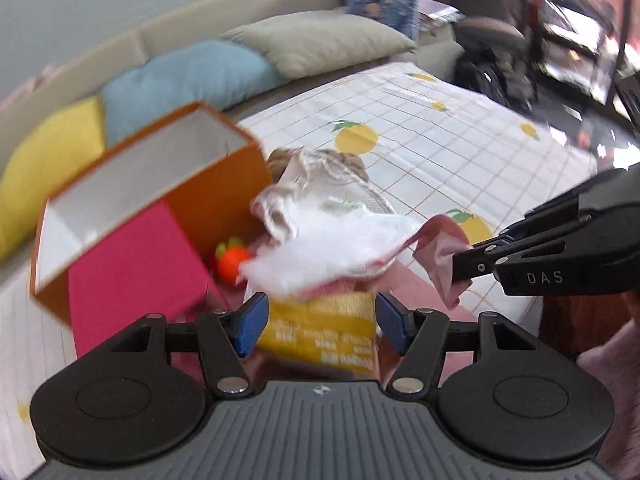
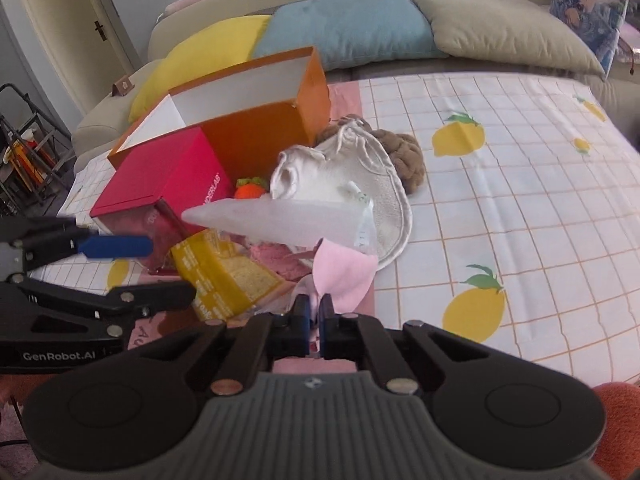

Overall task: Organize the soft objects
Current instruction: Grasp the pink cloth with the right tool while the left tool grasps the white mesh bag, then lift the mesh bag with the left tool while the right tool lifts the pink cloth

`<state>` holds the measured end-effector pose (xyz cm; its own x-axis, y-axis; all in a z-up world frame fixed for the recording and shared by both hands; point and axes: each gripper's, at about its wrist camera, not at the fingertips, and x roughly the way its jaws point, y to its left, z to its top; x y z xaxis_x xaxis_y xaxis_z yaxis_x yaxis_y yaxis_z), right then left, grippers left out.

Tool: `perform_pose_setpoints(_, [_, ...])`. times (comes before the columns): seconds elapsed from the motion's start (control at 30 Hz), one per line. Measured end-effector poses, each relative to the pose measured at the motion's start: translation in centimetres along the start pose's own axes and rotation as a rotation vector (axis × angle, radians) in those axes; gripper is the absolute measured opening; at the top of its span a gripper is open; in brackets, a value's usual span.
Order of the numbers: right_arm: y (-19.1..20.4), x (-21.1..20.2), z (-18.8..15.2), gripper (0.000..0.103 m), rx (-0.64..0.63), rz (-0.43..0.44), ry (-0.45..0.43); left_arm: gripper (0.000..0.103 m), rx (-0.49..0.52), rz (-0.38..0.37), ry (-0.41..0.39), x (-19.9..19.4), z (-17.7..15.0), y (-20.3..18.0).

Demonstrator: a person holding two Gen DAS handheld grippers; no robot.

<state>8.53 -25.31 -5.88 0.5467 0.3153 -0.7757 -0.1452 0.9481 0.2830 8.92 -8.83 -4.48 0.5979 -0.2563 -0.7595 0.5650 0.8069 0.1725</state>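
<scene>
Right gripper (image 2: pixel 316 312) pinched tight on the pink cloth (image 2: pixel 344 276), lifting its corner to pull it from the pile. Left gripper (image 1: pixel 320 320) jaws apart around the yellow packet (image 1: pixel 320 332), not clearly pressing it. Behind: white pouch (image 2: pixel 360 176), then the orange box (image 2: pixel 256 120), open, likely the destination.

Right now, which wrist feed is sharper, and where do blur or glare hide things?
Right wrist view is sharper: the red box and the pink cloth in the right gripper read clearly. Left wrist view is motion-smeared across the orange box and white cloth; glare washes out its upper right corner. Both bend straight lines near the edges.
</scene>
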Motion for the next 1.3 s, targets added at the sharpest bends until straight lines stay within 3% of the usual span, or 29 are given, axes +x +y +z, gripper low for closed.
perform_pose_setpoints(0.23, [-1.0, 0.8, 0.2, 0.001, 0.043, 0.062, -0.010, 0.073, 0.323, 0.056, 0.078, 4.0, 1.2, -2.5])
perform_pose_setpoints(0.37, [-1.2, 1.0, 0.1, 0.001, 0.058, 0.075, -0.015, 0.073, 0.391, 0.053, 0.115, 5.7, 1.4, -3.1])
perform_pose_setpoints(0.47, [-1.4, 1.3, 0.1, 0.001, 0.066, 0.073, -0.011, 0.071, 0.418, 0.104, 0.127, 6.9, 1.6, -3.4])
perform_pose_setpoints(0.57, [-1.6, 1.3, 0.1, 0.001, 0.072, 0.061, -0.006, 0.061, 0.412, 0.133, 0.140, 7.9, 1.9, -3.4])
perform_pose_setpoints(0.63, [-1.7, 1.4, 0.1, 0.001, 0.078, 0.054, -0.005, 0.039, 0.396, 0.151, 0.166, 8.6, 1.9, -3.2])
perform_pose_setpoints(0.8, [-2.0, 1.4, 0.0, 0.001, 0.091, 0.043, -0.004, 0.008, 0.285, 0.146, 0.170, 8.4, 1.8, -2.5])
perform_pose_setpoints(0.93, [-1.7, 1.0, 0.0, 0.001, 0.075, 0.027, -0.017, 0.002, 0.175, 0.135, 0.117, 6.2, 1.9, -2.1])
perform_pose_setpoints(1.3, [0.5, -2.1, 0.2, 0.002, -0.030, -0.060, -0.141, 0.002, -0.247, 0.081, 0.002, -0.9, 1.6, 1.8])
